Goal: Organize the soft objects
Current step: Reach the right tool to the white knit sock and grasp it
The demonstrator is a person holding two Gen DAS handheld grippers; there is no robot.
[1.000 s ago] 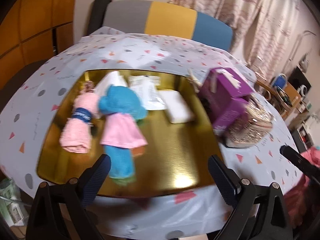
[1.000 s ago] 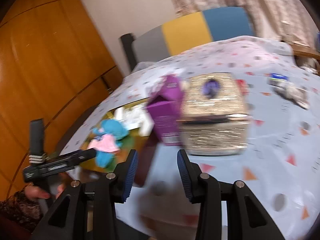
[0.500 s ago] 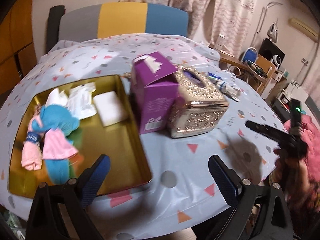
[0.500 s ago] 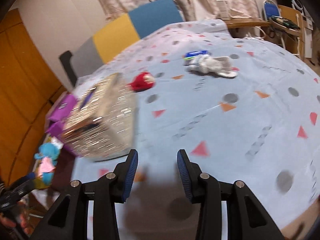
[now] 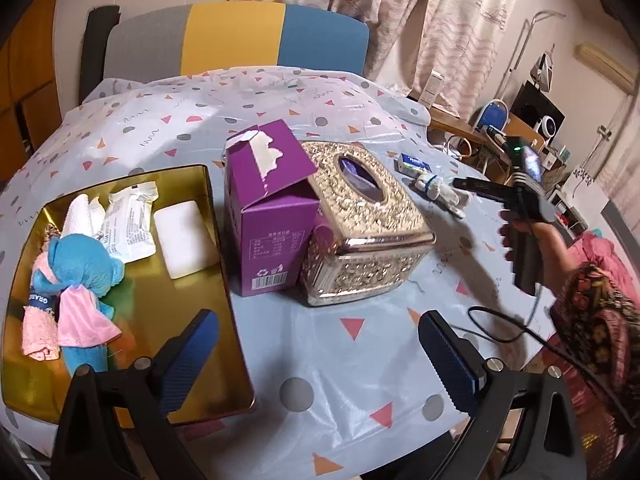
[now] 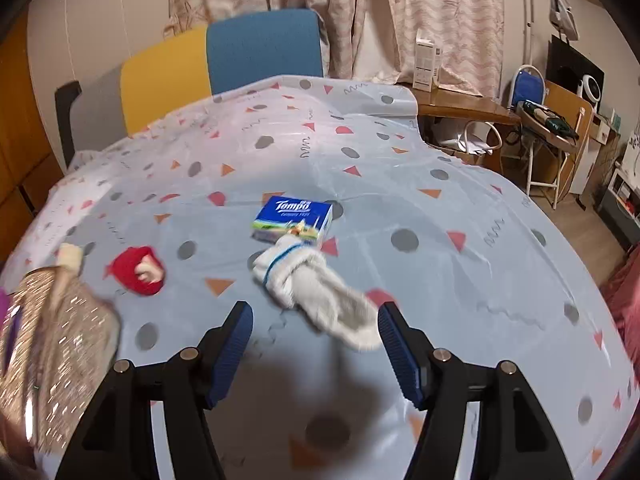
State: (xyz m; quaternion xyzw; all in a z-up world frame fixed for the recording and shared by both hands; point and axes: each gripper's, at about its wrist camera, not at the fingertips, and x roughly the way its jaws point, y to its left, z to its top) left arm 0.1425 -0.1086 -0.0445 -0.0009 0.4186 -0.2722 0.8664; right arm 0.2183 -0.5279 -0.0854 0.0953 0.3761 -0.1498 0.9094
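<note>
A gold tray (image 5: 192,320) on the left holds a blue plush toy (image 5: 80,256), a rolled pink sock (image 5: 38,332), a white pad (image 5: 184,240) and white packets (image 5: 128,220). My left gripper (image 5: 316,352) is open and empty above the table's near edge. A rolled white sock (image 6: 316,288) lies on the cloth just ahead of my right gripper (image 6: 314,344), which is open and empty. The sock also shows in the left wrist view (image 5: 438,192). A red plush piece (image 6: 138,270) lies to its left, a blue tissue pack (image 6: 294,218) behind it.
A purple carton (image 5: 268,208) and a glittery gold tissue box (image 5: 364,220) stand mid-table between tray and sock. A grey, yellow and blue chair (image 5: 224,40) is behind the table. Desks and stools (image 6: 532,120) crowd the right.
My right gripper has swung right from the tissue box to the white sock and opened wider. My left gripper has panned right, away from the tray, staying open.
</note>
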